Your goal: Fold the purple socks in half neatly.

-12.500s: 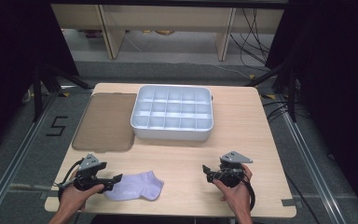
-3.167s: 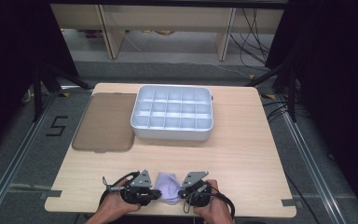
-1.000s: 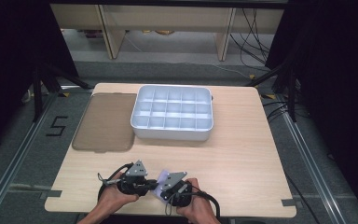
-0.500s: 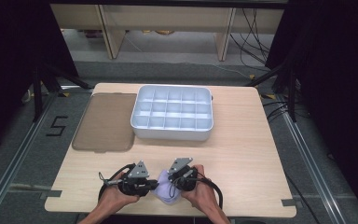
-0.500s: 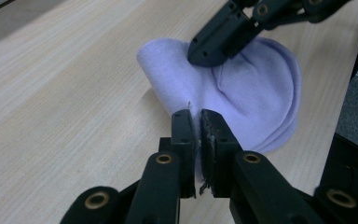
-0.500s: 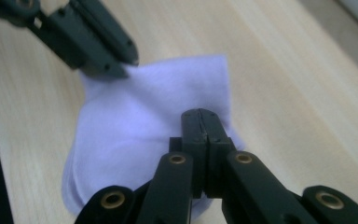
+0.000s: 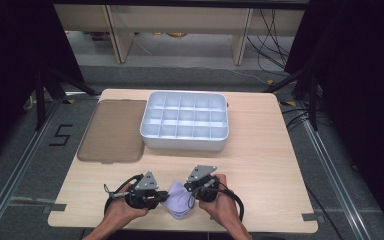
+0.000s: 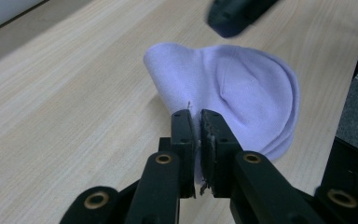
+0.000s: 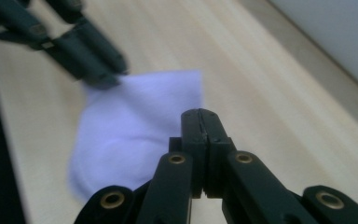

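- A flat brown mat lies on the wooden table, touching the left side of the white divided tray.
- The white divided tray sits at the middle of the table toward its far edge, its grid of small compartments holding nothing visible.
- Nearer than the tray, close to the table's front edge, a person's left hand holds the left gripper, which points right toward a folded lavender sock.
- In the left gripper view, its two black jaws are pressed together on a thin edge of the sock, with cloth showing in the narrow slit between them.
- The lavender sock rests on the table straight in front of the tray, folded into a rounded heap between the two grippers.
- The right gripper, held in the right hand, sits just right of the sock, below the tray's middle.
- In the right gripper view its jaws are fully together; whether any cloth is pinched cannot be told.
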Available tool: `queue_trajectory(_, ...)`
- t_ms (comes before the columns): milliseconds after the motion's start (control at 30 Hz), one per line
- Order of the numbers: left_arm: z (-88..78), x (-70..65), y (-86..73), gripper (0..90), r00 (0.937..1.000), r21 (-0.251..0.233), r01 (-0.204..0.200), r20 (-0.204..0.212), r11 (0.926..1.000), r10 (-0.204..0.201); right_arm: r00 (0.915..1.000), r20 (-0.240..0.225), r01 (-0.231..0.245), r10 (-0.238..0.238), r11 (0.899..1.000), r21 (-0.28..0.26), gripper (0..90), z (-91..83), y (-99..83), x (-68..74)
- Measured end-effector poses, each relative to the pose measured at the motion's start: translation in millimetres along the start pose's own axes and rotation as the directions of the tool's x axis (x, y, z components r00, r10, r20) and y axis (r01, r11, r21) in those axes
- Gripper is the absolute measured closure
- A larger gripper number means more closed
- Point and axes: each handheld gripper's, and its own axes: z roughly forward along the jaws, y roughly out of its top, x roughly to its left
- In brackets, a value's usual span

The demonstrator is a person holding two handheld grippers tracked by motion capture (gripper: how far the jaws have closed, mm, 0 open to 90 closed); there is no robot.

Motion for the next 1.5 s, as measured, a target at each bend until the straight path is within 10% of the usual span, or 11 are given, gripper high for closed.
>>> queue_trajectory(300, -3.7, 0.8, 2.1, 82.9, 0.9996, -0.004, -0.025, -0.013, 0.9997, 0.025, 0.9941, -0.107, 0.02, -0.014, 0.998, 0.057, 89.9, -0.8, -19.6, 34.3)
queue_trajectory(733, -4.8, -20.0, 13.2, 82.9, 0.994, -0.027, -0.109, -0.009, 0.9937, 0.109, 0.9966, -0.077, 0.037, -0.031, 0.997, 0.073, 90.0, 20.6, -13.6, 19.0)
queue_trajectory(1067, -2.1, -23.2, 14.4, 82.8, 0.998, -0.047, -0.063, -0.002, 0.9969, 0.063, 0.9987, -0.043, -0.026, 0.027, 0.999, 0.026, 89.7, -8.0, -22.3, 8.2)
queue_trajectory(1500, 14.4, -32.2, 23.7, 81.9, 0.9925, -0.017, -0.121, 0.008, 0.9925, 0.122, 0.9959, -0.068, -0.056, 0.06, 0.996, 0.063, 89.7, 8.5, -26.7, 4.8)
